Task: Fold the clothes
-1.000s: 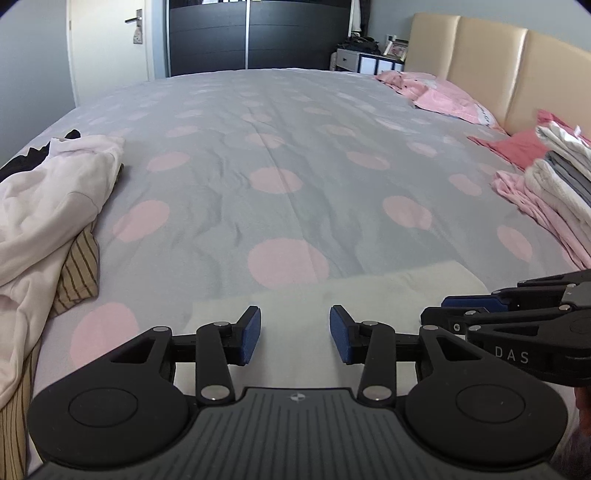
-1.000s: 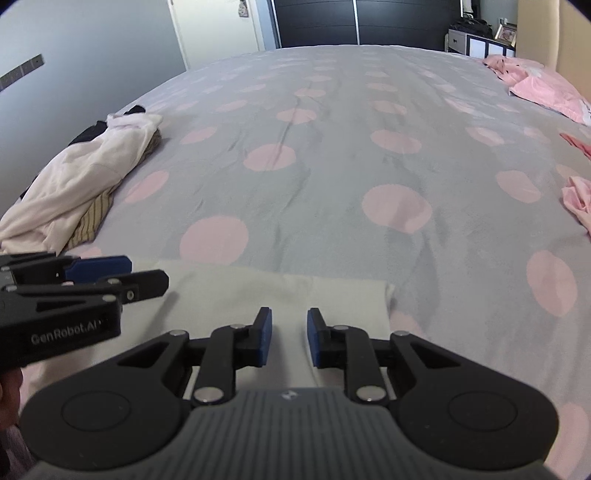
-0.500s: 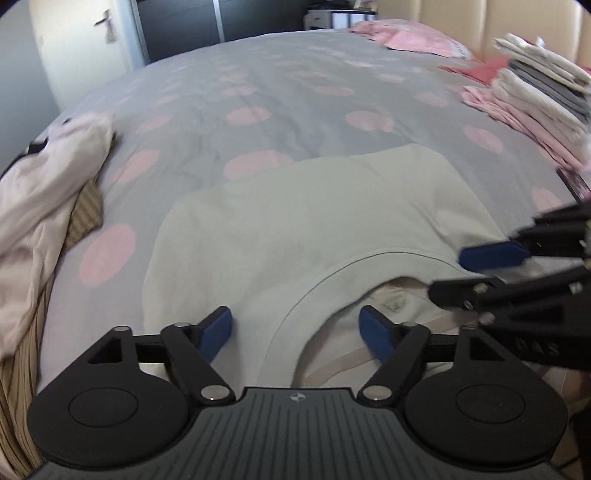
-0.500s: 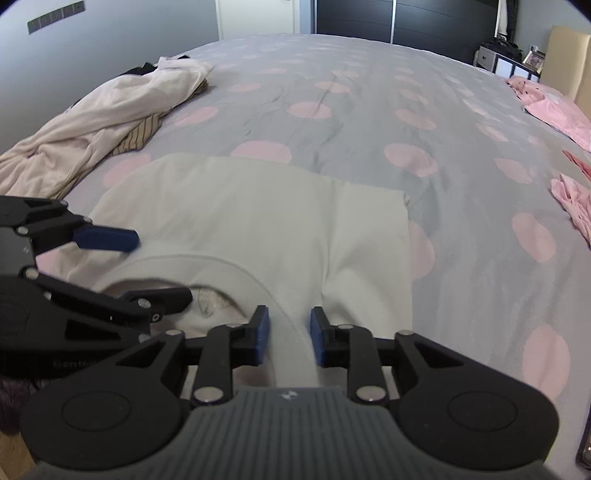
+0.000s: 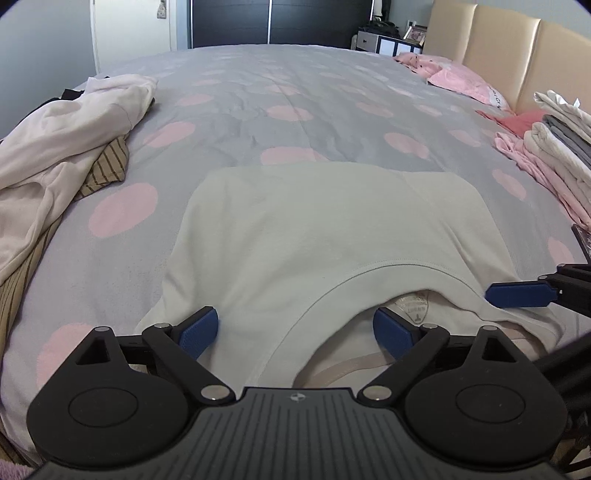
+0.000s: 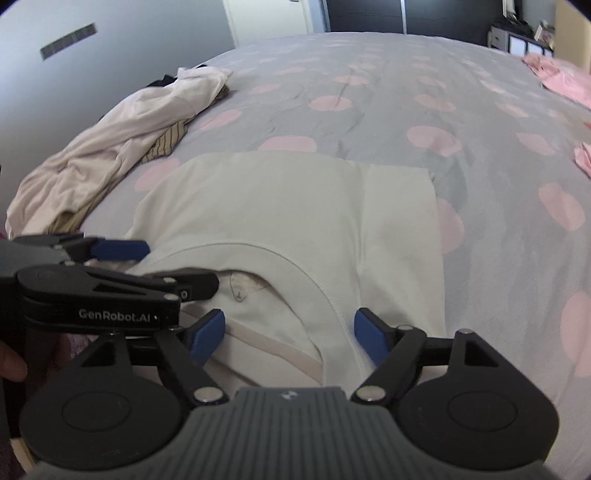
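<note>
A cream T-shirt (image 5: 325, 229) lies folded and flat on the spotted bed cover (image 5: 295, 110), its collar nearest me. My left gripper (image 5: 295, 330) hovers over the collar's left side. Its jaws are opening wide, with shirt cloth below them but nothing pinched. My right gripper (image 6: 288, 334) stands over the right side of the T-shirt (image 6: 295, 206). Its jaws are opening too, and the pads are clear of the cloth. The left gripper (image 6: 159, 266) shows at the left of the right wrist view. One blue pad of the right gripper's fingers (image 5: 517, 293) shows in the left wrist view.
A heap of unfolded clothes (image 5: 62, 147) lies at the bed's left edge. A stack of folded clothes (image 5: 554, 147) sits on the right by the beige headboard (image 5: 498, 55). Pink pillows (image 5: 461, 79) lie far right. A dark wardrobe (image 5: 269, 22) stands behind.
Both grippers' jaws have spread from narrow to wide. Both views have drawn back toward the near edge, so the whole folded shirt and its collar now show.
</note>
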`<control>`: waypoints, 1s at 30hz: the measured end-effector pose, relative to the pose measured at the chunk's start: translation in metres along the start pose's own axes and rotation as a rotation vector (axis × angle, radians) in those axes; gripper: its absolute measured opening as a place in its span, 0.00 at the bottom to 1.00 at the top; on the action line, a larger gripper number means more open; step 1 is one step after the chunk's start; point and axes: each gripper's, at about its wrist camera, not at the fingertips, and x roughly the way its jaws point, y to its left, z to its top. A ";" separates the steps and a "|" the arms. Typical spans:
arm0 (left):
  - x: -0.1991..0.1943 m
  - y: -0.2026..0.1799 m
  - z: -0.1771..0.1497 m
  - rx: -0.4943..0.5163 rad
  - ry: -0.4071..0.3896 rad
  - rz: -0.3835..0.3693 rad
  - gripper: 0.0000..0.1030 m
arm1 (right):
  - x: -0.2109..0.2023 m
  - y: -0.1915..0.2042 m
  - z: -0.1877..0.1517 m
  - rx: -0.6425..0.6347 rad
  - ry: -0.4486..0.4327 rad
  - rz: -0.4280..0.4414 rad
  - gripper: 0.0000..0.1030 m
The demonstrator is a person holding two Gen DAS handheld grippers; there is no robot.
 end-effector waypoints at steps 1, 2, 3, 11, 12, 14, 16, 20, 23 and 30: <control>0.000 0.001 0.000 -0.004 -0.001 -0.004 0.90 | 0.000 0.002 -0.001 -0.016 0.000 0.000 0.85; 0.000 0.001 0.000 -0.011 -0.002 -0.007 0.90 | 0.001 0.003 -0.002 -0.022 -0.004 -0.002 0.85; 0.000 0.002 0.000 -0.014 -0.003 -0.009 0.91 | 0.000 0.003 -0.003 -0.023 -0.010 0.001 0.85; 0.000 0.002 -0.003 -0.001 -0.026 -0.019 0.93 | -0.005 0.002 -0.007 -0.043 -0.027 0.008 0.85; 0.000 0.002 -0.004 -0.004 -0.033 -0.017 0.93 | -0.006 0.003 -0.007 -0.049 -0.026 0.007 0.85; -0.002 0.001 -0.006 -0.001 -0.045 -0.016 0.93 | -0.007 0.005 -0.006 -0.063 -0.022 0.005 0.85; -0.002 0.002 -0.004 0.009 -0.036 -0.022 0.93 | -0.011 0.008 -0.006 -0.086 -0.024 0.001 0.85; -0.007 0.004 0.002 0.064 -0.019 -0.053 0.93 | -0.022 0.009 -0.002 -0.115 -0.027 -0.030 0.85; -0.020 0.005 0.007 0.101 -0.083 -0.051 0.93 | -0.032 0.001 0.006 -0.102 -0.054 -0.042 0.85; -0.029 0.021 0.032 0.095 -0.186 0.021 0.93 | -0.046 -0.040 0.029 0.079 -0.140 -0.089 0.87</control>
